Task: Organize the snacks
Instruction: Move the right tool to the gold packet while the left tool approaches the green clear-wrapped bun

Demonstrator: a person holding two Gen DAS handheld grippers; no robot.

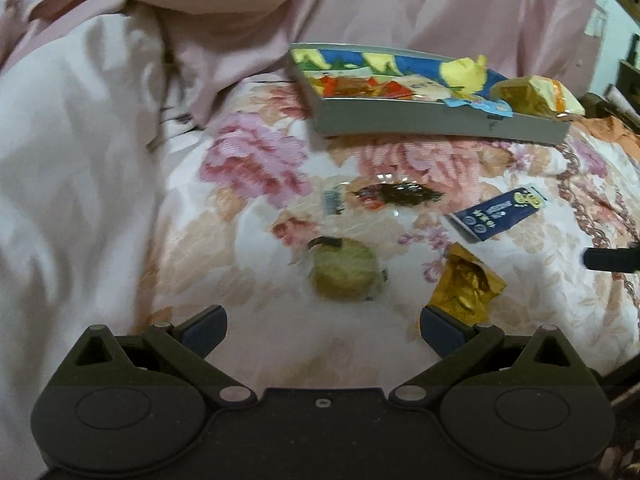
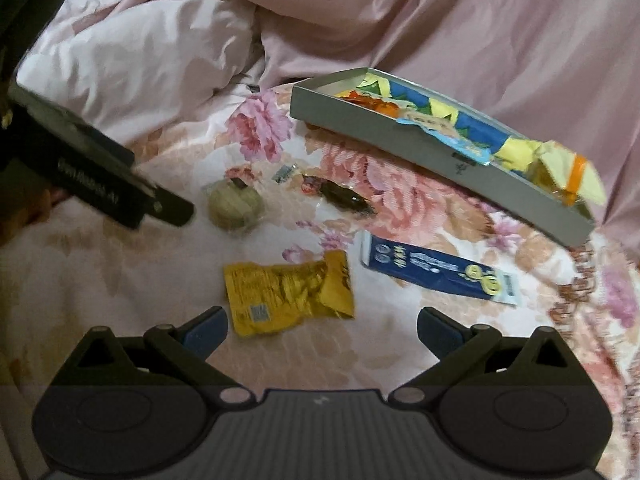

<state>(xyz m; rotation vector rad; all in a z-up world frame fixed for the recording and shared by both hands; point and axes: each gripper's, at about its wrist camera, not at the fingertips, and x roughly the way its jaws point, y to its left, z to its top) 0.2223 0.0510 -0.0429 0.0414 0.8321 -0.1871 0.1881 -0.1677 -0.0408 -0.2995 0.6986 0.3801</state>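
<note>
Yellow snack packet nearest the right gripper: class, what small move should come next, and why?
Probably ease the open right gripper forward over the yellow snack packet. It lies loose on the bedspread just ahead of the fingers, outside the grey box that already holds snacks.

The bed [image 2: 168, 280] is covered by a floral quilt printed with pink and peach blossoms. A plain pink duvet [image 2: 460, 28] lies bunched along its far side.

Items lying directly on the quilt:
- Grey shallow box [image 2: 420, 148], far right, holding several snack packets.
- Round pale-green pastry [image 2: 234, 208] in clear wrap, near the centre.
- Clear packet with dark contents [image 2: 340, 196], just beside the pastry, between it and the box.
- Blue packet [image 2: 436, 274], lying flat in front of the box.
- Yellow foil packet [image 2: 288, 294], crumpled, nearest the viewer.

All four loose packets lie apart from one another.
</note>
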